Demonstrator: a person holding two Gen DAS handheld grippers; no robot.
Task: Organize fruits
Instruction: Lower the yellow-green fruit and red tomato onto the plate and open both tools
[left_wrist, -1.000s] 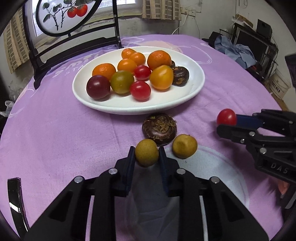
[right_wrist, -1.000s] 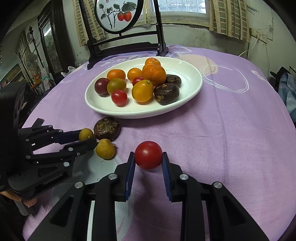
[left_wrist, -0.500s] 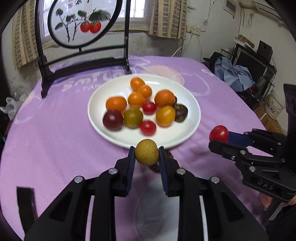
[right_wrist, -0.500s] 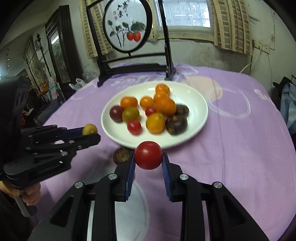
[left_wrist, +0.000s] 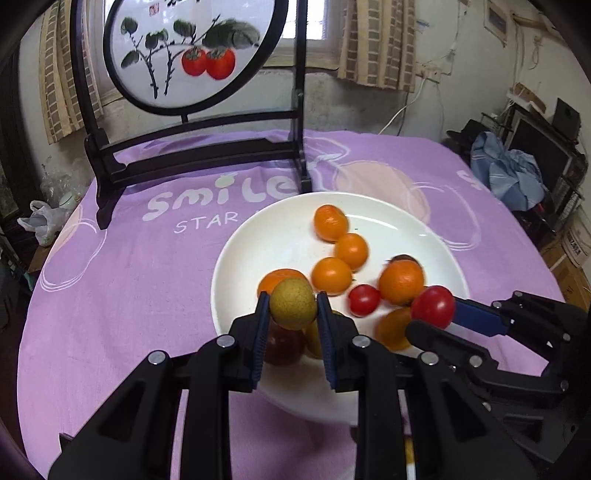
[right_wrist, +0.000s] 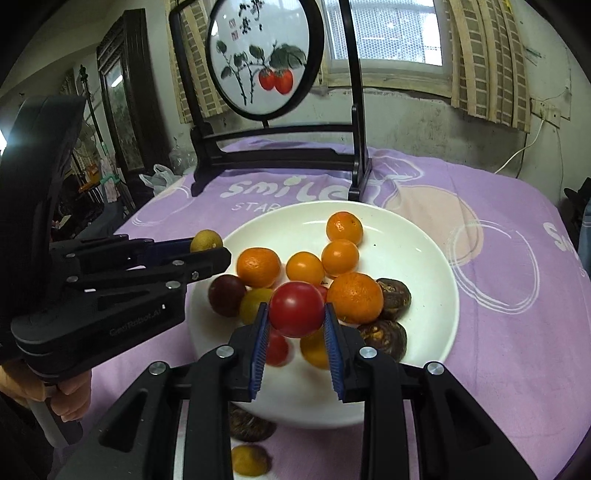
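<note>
My left gripper (left_wrist: 291, 312) is shut on a yellow-green round fruit (left_wrist: 293, 303) and holds it above the near left part of the white plate (left_wrist: 258, 240). It also shows in the right wrist view (right_wrist: 207, 245). My right gripper (right_wrist: 296, 314) is shut on a red tomato (right_wrist: 296, 308), held above the plate's (right_wrist: 424, 258) near side; the tomato also shows in the left wrist view (left_wrist: 433, 306). The plate holds several oranges, tomatoes and dark fruits.
A dark brown fruit (right_wrist: 249, 424) and a yellow fruit (right_wrist: 249, 459) lie on the purple tablecloth (left_wrist: 129, 266) just before the plate. A black-framed round screen (left_wrist: 184, 55) stands at the table's far side. Clutter lies beyond the right edge.
Both grippers have risen and moved forward with their fruits, from near the cloth in front of the plate to above the plate. The fruits left on the cloth have dropped low in view.
</note>
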